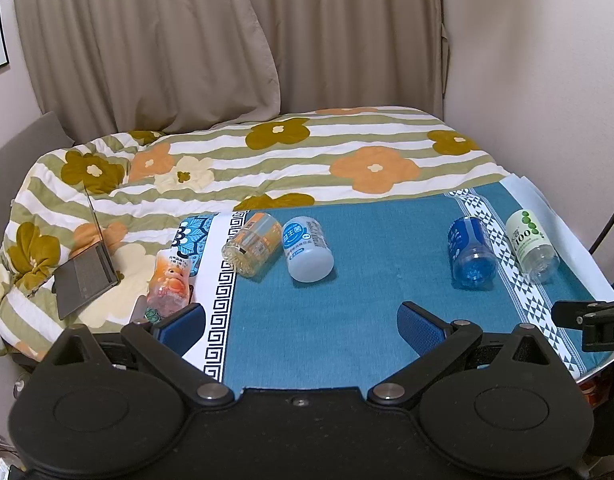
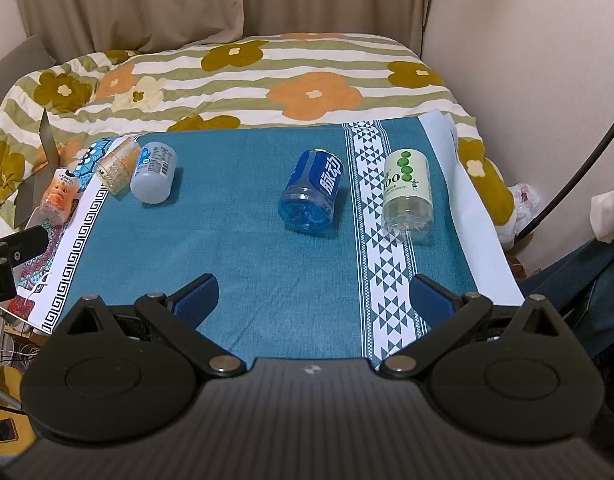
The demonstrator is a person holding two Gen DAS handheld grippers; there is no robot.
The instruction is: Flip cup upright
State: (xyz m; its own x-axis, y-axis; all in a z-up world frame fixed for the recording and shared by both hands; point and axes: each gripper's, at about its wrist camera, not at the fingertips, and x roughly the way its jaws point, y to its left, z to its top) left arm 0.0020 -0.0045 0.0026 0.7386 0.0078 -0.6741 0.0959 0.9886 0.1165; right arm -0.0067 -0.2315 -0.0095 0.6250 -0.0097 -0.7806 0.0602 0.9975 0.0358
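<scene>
Several cut-bottle cups lie on their sides on a teal cloth [image 1: 347,280] [image 2: 235,208]. From left: a pink-orange cup [image 1: 169,282] [image 2: 59,196], a clear orange cup [image 1: 251,246] [image 2: 117,166], a white-blue cup [image 1: 307,248] [image 2: 154,178], a blue cup [image 1: 471,254] [image 2: 313,192], and a white-green cup [image 1: 533,246] [image 2: 407,196]. My left gripper [image 1: 301,326] is open and empty, low over the cloth's front left. My right gripper [image 2: 313,300] is open and empty, in front of the blue cup.
The cloth lies on a bed with a flowered striped quilt [image 1: 267,160] [image 2: 247,76]. A grey open laptop [image 1: 87,276] [image 2: 39,168] sits on the quilt at the left. Curtains [image 1: 227,40] and a wall [image 1: 547,80] stand behind.
</scene>
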